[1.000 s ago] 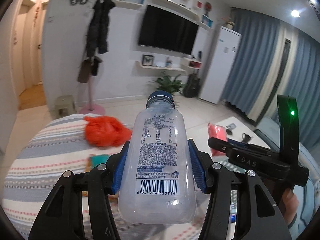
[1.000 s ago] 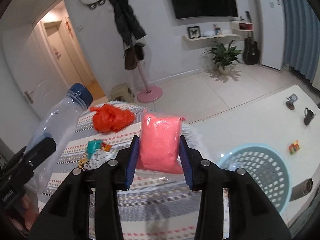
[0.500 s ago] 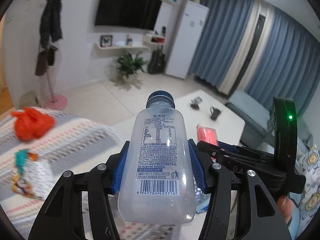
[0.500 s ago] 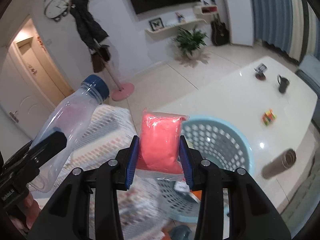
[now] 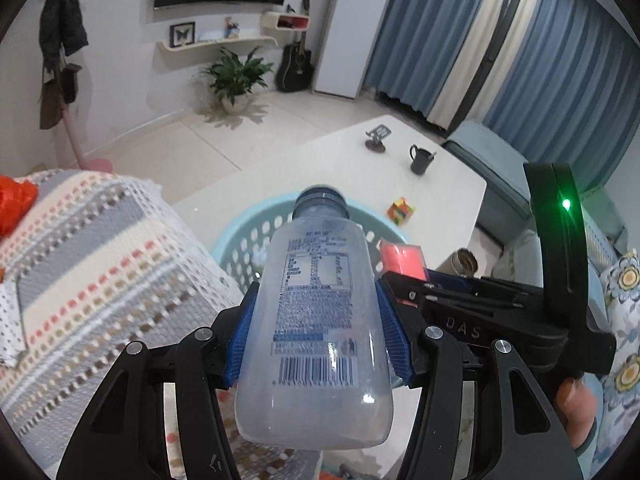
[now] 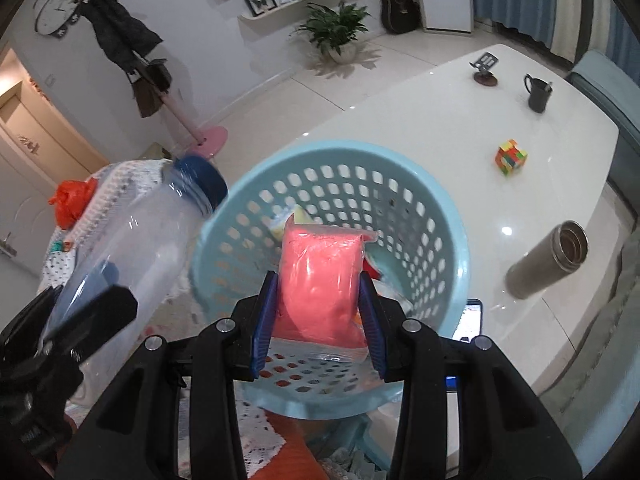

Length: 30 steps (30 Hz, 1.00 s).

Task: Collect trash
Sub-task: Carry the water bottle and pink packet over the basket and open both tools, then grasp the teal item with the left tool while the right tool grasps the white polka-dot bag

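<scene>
The left gripper is clamped on the bottle, blue pads pressed to both sides, cap pointing away and down toward the basket. The right gripper is clamped on the red bag, which hangs directly over the basket's mouth. Both items are therefore in hand and at the drop point, but neither is released yet.

Inside the basket some trash already lies at the bottom — pale and red scraps, mostly hidden behind the bag, so their number and kind cannot be told. The basket base is cut off, so what it stands on is unclear.

Further out on the striped cloth, an orange bag and some small wrappers remain uncollected; these are probably the work left. The wrappers are partly hidden behind the bottle in the right view.

On the white table stand a cube, a mug and a flask — whether any counts as trash cannot be judged.
</scene>
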Available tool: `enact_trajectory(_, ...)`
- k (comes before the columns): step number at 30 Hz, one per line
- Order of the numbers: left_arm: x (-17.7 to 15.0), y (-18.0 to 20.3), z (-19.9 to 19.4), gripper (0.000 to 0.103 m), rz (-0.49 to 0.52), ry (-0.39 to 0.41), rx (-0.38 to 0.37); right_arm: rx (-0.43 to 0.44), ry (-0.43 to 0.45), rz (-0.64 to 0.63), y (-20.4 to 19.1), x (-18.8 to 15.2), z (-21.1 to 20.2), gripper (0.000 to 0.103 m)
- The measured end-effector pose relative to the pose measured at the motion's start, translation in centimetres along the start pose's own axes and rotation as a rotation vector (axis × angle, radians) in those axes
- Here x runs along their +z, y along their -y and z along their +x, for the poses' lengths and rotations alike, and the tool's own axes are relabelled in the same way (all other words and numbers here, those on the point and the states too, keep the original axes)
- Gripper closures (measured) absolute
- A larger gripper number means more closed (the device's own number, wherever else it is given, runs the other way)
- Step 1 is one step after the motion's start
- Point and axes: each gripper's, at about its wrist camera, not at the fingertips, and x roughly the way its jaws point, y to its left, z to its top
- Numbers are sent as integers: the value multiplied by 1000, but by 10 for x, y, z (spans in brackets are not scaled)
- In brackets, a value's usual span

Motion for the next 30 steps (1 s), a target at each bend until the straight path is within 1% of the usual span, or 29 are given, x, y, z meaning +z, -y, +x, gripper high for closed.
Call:
enact_trajectory(1,-1,-2,2,47,-11,-4,-8,-4,-9,4,2,2,2,65)
enact_trajectory(2,-1,-3,2,42,-22,-7,-26,2,-19,10,5,2,4,64)
enact_trajectory(3,-1,-4,0,39,-30,-4,-35,10,-22,20,7,3,4,64)
enact_trajectory(4,0,-5,-3,38,-32,7,-35,13,-18,34,9,5,3,63)
enact_trajectory(6,1,-6,-9,36,-26,24,-26,6,-6,42,10,7,-1,57)
enact_trajectory(11,2,-18,-22,35,-42,49,-26,-7,18,35,5,10,-7,56)
enact_trajectory(15,-6,-35,-34,35,-83,65,-13,-6,27,-3,-15,13,-11,56)
enact_trajectory(18,-7,-53,-55,35,-129,110,4,11,72,-62,-42,18,-23,56)
enact_trajectory(21,-7,-79,-84,35,-168,172,40,39,144,-149,-82,20,-41,56)
enact_trajectory(24,-11,-110,-119,35,-211,239,106,85,186,-214,-118,19,-50,56)
enact_trajectory(26,-16,-135,-141,35,-245,279,165,130,203,-269,-151,16,-52,56)
enact_trajectory(28,-22,-164,-160,35,-291,306,230,163,201,-323,-183,13,-48,56)
enact_trajectory(30,-27,-187,-173,35,-334,316,275,185,185,-372,-212,9,-39,56)
